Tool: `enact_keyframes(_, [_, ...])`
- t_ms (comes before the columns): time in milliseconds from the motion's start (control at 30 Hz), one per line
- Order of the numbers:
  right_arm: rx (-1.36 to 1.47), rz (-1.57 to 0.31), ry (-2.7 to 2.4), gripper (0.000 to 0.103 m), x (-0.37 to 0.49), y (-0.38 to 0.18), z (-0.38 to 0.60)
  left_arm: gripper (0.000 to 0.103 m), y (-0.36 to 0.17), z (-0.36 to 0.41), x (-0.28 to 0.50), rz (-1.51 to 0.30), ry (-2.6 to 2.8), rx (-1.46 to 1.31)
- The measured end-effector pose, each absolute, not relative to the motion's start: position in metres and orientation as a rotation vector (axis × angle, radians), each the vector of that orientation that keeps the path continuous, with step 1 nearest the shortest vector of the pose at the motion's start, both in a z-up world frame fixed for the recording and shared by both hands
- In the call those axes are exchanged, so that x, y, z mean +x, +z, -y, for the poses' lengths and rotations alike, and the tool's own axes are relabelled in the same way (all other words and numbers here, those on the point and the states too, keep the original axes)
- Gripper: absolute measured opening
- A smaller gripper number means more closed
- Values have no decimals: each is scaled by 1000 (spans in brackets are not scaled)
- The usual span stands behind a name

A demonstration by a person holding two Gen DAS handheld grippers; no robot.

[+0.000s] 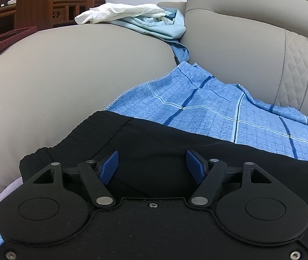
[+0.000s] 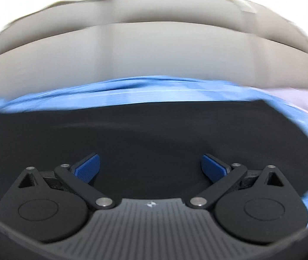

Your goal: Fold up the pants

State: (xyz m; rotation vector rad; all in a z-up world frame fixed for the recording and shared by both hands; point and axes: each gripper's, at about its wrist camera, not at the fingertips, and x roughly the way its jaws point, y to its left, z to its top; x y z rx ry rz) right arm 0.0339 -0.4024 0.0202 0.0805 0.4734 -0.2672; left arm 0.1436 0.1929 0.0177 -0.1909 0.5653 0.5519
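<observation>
Black pants [image 1: 154, 138] lie on a grey sofa seat, partly over a blue checked cloth [image 1: 208, 104]. The waistband end shows at the left in the left wrist view. My left gripper [image 1: 151, 162] is open just above the pants near the waistband, with nothing between its blue pads [image 1: 110, 164]. In the right wrist view, which is motion-blurred, the pants [image 2: 154, 134] fill the lower half. My right gripper [image 2: 150, 166] is open wide over them, its blue pads [image 2: 88, 168] apart and empty.
The grey sofa seat [image 1: 67, 69] and backrest [image 1: 251, 43] surround the clothes. A white cloth [image 1: 119, 10] and a light blue garment [image 1: 164, 26] lie at the far end. A dark red tray [image 1: 6, 40] sits at the left. Wooden furniture stands behind.
</observation>
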Motion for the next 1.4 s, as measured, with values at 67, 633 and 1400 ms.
enact_keyframes(67, [199, -460, -433, 101, 23, 32, 446, 69, 17, -192, 144, -565, 557, -185])
enact_keyframes(633, [465, -352, -565, 100, -27, 25, 526, 70, 17, -192, 143, -561, 558, -192])
enact_keyframes(1400, [373, -498, -513, 13, 61, 62, 556, 77, 18, -189, 145, -566, 593, -166])
